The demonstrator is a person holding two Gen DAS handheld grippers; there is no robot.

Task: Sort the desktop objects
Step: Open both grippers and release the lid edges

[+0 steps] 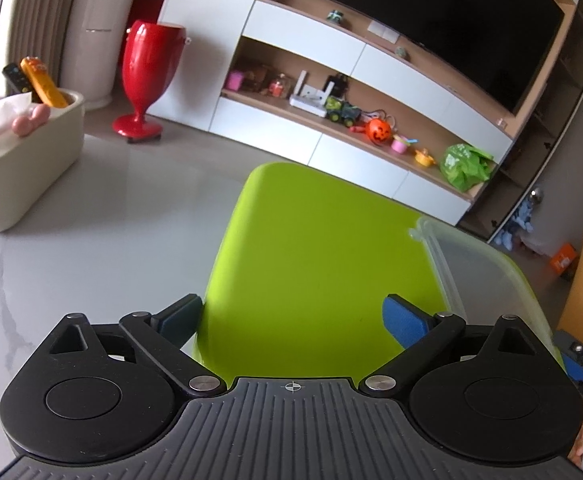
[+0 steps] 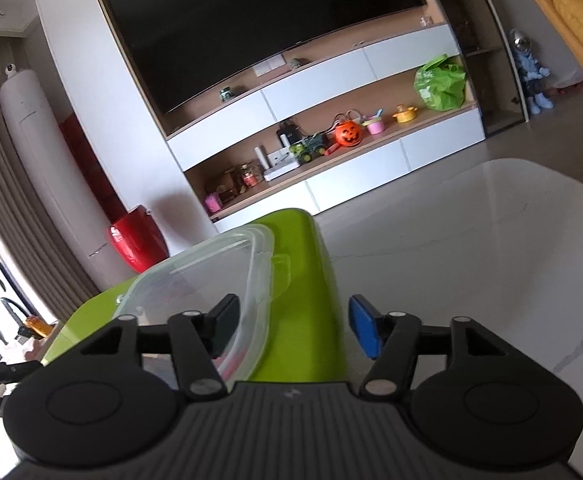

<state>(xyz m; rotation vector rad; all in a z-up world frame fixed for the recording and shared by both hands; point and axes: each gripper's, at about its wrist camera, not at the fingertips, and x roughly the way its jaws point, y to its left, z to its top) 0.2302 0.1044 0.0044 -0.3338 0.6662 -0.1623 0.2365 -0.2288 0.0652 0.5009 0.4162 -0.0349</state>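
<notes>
A lime-green board [image 1: 315,256] lies on the grey marble table. A clear plastic container [image 1: 467,264] sits on its right part. My left gripper [image 1: 291,324] is open, its fingers spread over the board's near left end, holding nothing. In the right wrist view the board [image 2: 311,280] and the container [image 2: 211,276] are straight ahead. My right gripper [image 2: 291,328] is open, with the left finger at the container's near wall and the right finger past the board's right edge.
A cream tissue box and organizer [image 1: 19,152] with remotes stands at the table's left. Bare marble table [image 2: 471,260] stretches to the right. A TV unit [image 1: 371,112] with toys and a red vase [image 1: 147,80] stand beyond the table.
</notes>
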